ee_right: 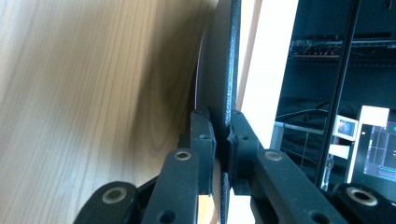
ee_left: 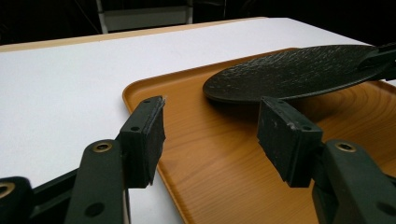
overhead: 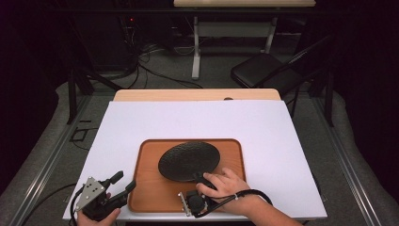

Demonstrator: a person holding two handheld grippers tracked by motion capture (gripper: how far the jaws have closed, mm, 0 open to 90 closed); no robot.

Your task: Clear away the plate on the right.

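Your right claw is clamped on the near rim of the black plate, one pad above the rim and one below (seen edge-on in the right gripper view). The plate sits tilted over the wooden tray on the white worktop. Your left claw hangs wide with nothing between its pads, over the tray's near-left corner.

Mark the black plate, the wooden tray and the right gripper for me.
black plate (overhead: pixel 186 160): high view, centre of its textured face.
wooden tray (overhead: pixel 150 188): high view, bare floor near the front left corner.
right gripper (ee_right: pixel 221 135): right gripper view, pads pinching the plate's rim.
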